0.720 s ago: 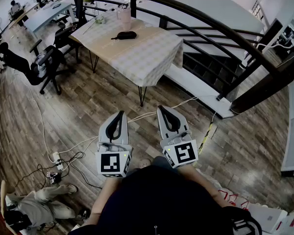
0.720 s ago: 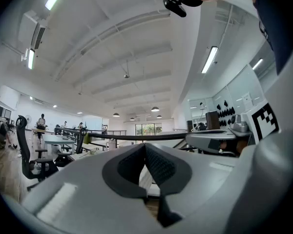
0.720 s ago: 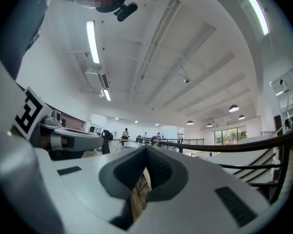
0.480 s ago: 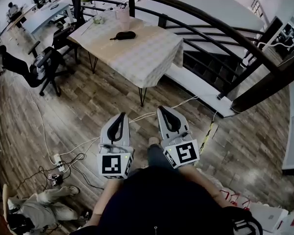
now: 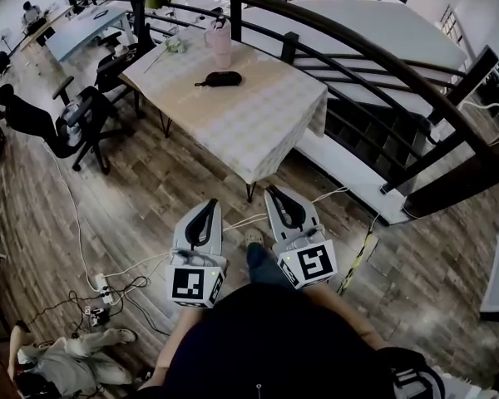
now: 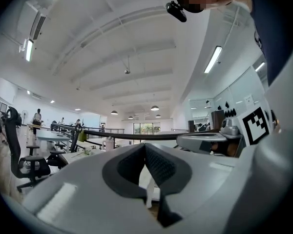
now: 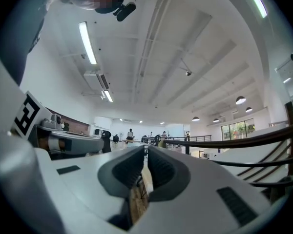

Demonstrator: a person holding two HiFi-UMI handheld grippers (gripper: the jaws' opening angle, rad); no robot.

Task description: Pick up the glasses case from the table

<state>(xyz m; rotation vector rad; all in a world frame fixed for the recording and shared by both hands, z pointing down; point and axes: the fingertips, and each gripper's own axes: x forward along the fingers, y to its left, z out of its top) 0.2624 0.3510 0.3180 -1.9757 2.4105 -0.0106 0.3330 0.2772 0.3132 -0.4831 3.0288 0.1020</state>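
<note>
Glasses case, a dark oval pouch, lies on the far half of the square table covered in a pale checked cloth, just on the near side of a pink tumbler. Well apart from it, over the wooden plank floor, the grey left gripper and grey right gripper sit side by side, pointing toward the table. Each has its jaws pressed together with nothing between them. A curved black railing runs along the table's right.

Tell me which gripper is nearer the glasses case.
Left, narrowly. The left gripper points almost straight at the glasses case; the right gripper sits off to its right. Both hang well short of the table.
</note>
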